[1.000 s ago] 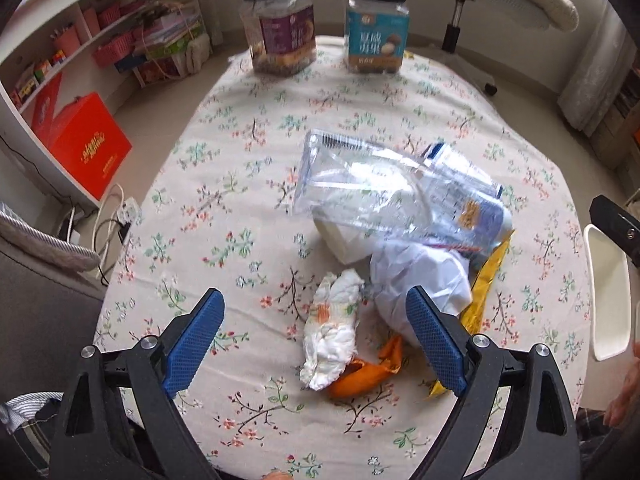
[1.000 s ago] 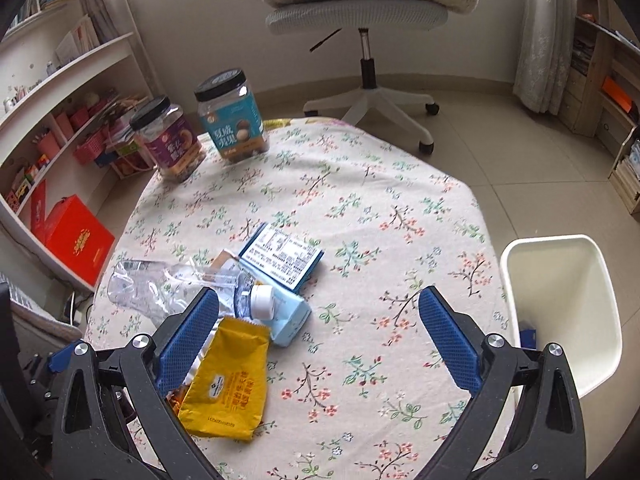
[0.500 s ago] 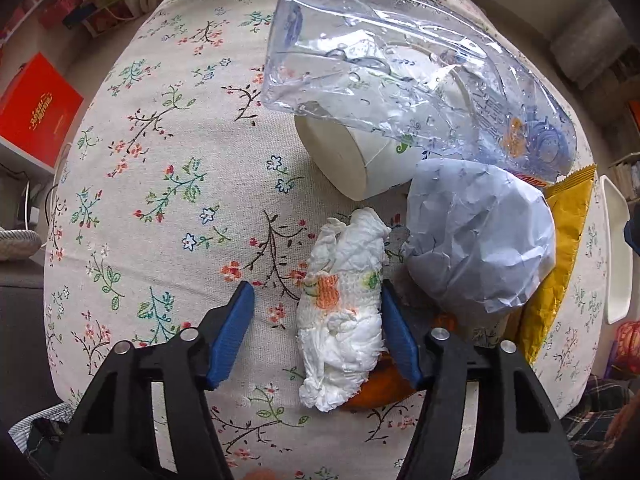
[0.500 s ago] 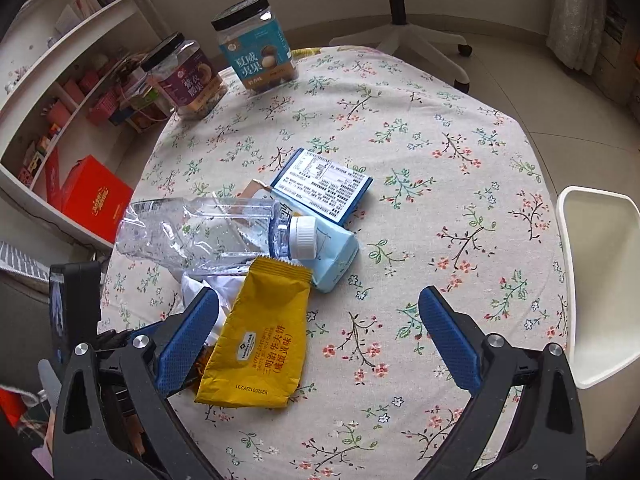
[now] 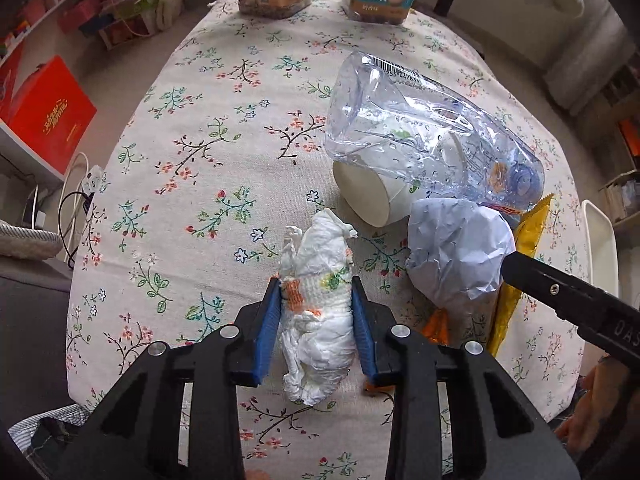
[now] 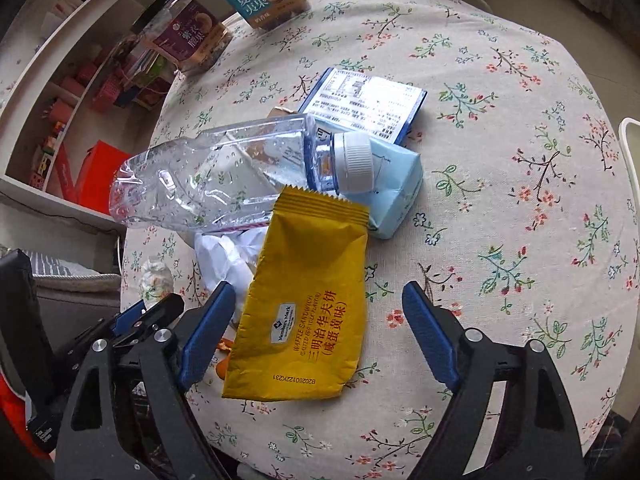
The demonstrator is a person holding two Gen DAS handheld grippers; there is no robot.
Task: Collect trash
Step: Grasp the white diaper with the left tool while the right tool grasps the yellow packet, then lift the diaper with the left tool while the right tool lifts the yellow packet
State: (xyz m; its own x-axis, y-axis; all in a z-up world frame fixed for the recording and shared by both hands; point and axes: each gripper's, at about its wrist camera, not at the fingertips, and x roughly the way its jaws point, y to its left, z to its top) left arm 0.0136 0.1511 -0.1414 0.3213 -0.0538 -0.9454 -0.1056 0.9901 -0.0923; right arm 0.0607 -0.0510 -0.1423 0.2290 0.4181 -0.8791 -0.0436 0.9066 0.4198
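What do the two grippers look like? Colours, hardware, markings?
Both are alike. The left gripper and right gripper each have black plastic scissor-style frames with triangular cut-outs, silver screws at the pivots, and two fingers faced with ribbed blue pads. In the left view, the right one's black body shows pale lettering. No cables visible.

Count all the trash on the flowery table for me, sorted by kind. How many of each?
Plastic bottle: 1
Paper cup: 1
Crumpled tissue: 1
Crumpled paper ball: 1
Yellow snack wrapper: 1
Blue cartons: 2
Orange scrap: 1
Total: 8
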